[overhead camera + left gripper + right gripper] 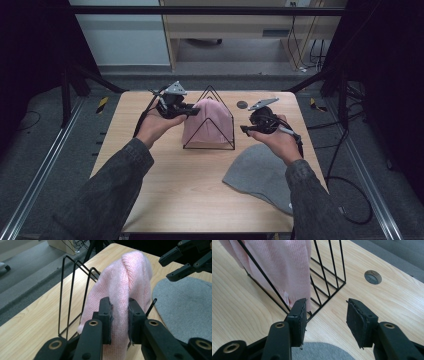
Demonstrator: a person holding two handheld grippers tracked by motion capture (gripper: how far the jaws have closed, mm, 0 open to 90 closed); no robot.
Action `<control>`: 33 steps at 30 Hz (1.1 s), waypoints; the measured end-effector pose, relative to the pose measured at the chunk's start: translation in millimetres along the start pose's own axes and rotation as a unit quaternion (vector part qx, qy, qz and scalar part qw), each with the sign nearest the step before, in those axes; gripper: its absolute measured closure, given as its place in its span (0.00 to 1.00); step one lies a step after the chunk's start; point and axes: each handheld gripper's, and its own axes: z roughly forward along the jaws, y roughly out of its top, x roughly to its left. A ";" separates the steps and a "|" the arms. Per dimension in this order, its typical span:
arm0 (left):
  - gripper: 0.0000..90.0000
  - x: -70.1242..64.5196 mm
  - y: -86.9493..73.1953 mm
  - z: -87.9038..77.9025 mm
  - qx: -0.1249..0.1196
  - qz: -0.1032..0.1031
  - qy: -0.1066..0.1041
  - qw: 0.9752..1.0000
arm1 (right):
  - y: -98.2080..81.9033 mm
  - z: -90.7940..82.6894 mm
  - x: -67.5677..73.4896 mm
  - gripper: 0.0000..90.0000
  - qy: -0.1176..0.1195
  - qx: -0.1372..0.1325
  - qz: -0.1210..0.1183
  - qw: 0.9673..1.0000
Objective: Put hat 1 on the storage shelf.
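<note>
Pale wooden table [165,195] | pink knitted beanie [209,121] draped upright over black wire triangular rack [220,100] — crown up | left gripper [119,315] pinches its knit | right gripper [325,315] — spread, empty.

The pink hat [125,287] is hiding part of the wire rack [72,290] behind it, and its lower edge is running off the frame bottom. The person's right sleeve [312,200] is covering part of the grey hat [260,172].
</note>
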 end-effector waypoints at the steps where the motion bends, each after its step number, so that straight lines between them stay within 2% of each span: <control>1: 0.85 -0.8 -0.3 0.4 0.001 0.001 0.000 1.000 | -0.7 -0.8 -0.5 0.56 0.000 0.002 -0.002 1.000; 13: 0.82 -4.1 -5.5 1.9 0.009 -0.002 0.003 1.000 | -5.9 -6.7 -5.4 0.54 -0.008 0.003 0.004 1.000; 18: 0.67 -4.4 -6.8 -5.8 -0.008 -0.017 0.021 1.000 | -9.4 -10.1 -7.3 0.53 -0.010 0.002 0.006 1.000; 20: 0.63 -5.0 -7.4 -16.5 -0.019 -0.027 0.032 0.999 | -14.1 -12.4 -8.9 0.52 -0.014 0.003 0.009 1.000; 24: 0.56 -9.0 -12.1 -28.6 -0.021 -0.029 0.046 0.998 | -20.8 -14.8 -9.8 0.50 -0.018 0.004 0.016 1.000; 27: 0.47 -14.8 -24.3 -40.5 -0.012 -0.038 0.058 0.998 | -30.8 -18.5 -12.2 0.47 -0.022 0.003 0.034 0.999; 28: 0.39 -16.9 -30.2 -44.1 -0.004 -0.042 0.062 0.997 | -39.2 -22.2 -14.6 0.44 -0.028 0.002 0.046 0.999; 29: 0.39 -19.3 -37.0 -47.4 0.004 -0.042 0.069 0.997 | -39.2 -22.2 -14.6 0.44 -0.028 0.002 0.046 0.999; 31: 0.27 -24.6 -54.2 -52.9 0.019 -0.036 0.082 0.996 | -53.2 -30.8 -18.5 0.40 -0.037 0.000 0.067 0.997; 33: 0.24 -29.1 -75.1 -55.8 0.037 -0.042 0.085 0.995 | -58.5 -33.6 -20.4 0.38 -0.040 0.001 0.073 0.997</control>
